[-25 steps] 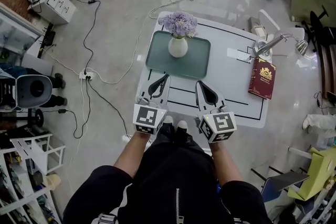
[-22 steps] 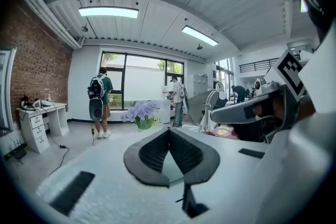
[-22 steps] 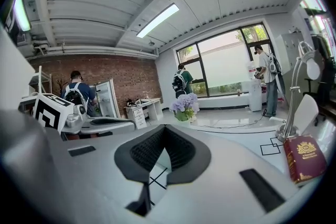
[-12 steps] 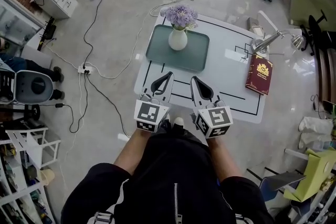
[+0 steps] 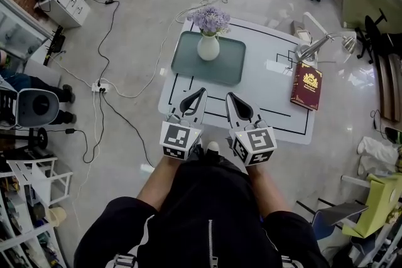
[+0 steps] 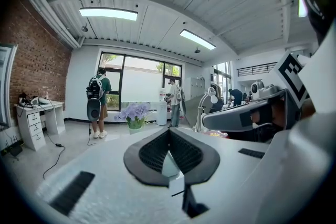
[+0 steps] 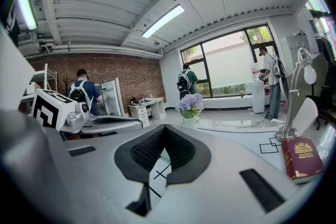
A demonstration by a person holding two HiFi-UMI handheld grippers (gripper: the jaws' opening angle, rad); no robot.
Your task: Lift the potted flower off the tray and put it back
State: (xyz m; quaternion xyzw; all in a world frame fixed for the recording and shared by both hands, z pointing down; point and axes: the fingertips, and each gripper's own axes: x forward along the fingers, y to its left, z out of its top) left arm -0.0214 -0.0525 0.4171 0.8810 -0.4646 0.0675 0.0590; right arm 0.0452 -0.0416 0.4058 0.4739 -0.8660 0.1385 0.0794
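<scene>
Bright ceiling strip lights, fisheye-dark corners

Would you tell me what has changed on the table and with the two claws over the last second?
The left claw and right claw drew back a little from the grey-green rectangular tray, toward the person, and came closer together. Nothing was grasped or released. Both claws stay shut and empty; the white vase of purple flowers stays upright on the tray.
</scene>
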